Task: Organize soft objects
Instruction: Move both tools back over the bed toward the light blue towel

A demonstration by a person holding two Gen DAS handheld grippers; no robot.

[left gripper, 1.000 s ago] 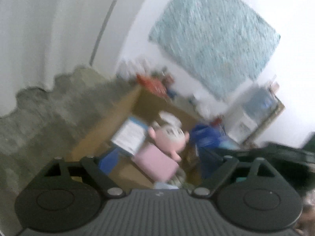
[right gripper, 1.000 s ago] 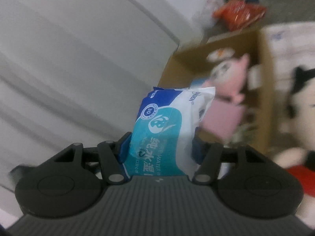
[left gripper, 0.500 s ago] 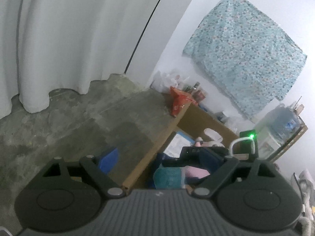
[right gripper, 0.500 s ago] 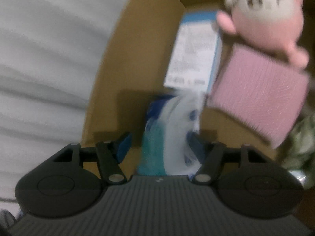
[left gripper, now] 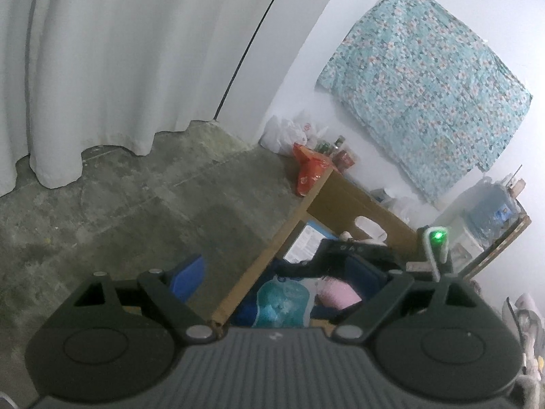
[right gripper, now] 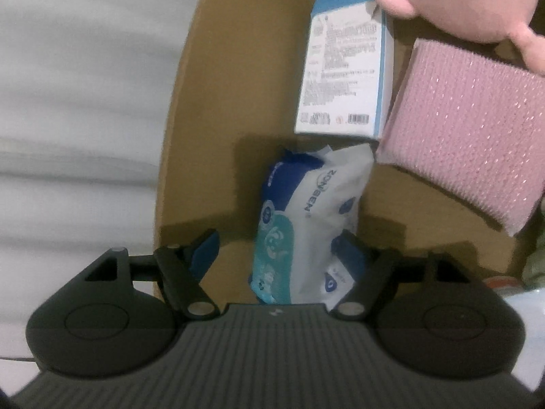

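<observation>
A blue and white wet-wipes pack (right gripper: 306,225) lies on the floor of the cardboard box (right gripper: 238,85). My right gripper (right gripper: 279,252) is open over it, its left finger clear of the pack and its right finger beside the pack's edge. The box also holds a white and blue carton (right gripper: 344,64), a pink knitted pad (right gripper: 466,150) and a pink plush toy (right gripper: 477,0). My left gripper (left gripper: 282,283) is open and empty above the box's near wall (left gripper: 272,245). In the left wrist view the right gripper's black body with a green light (left gripper: 437,237) sits over the box, with the wipes pack (left gripper: 282,303) below.
A bare concrete floor (left gripper: 136,204) spreads left of the box, with a white curtain (left gripper: 119,51) behind. An orange snack bag (left gripper: 308,167), plastic bags and bottles sit by the far wall. A water jug (left gripper: 490,208) stands at the right.
My right gripper has opened and let go of the wipes pack, which now lies in the box. The left gripper's view has shifted a little.
</observation>
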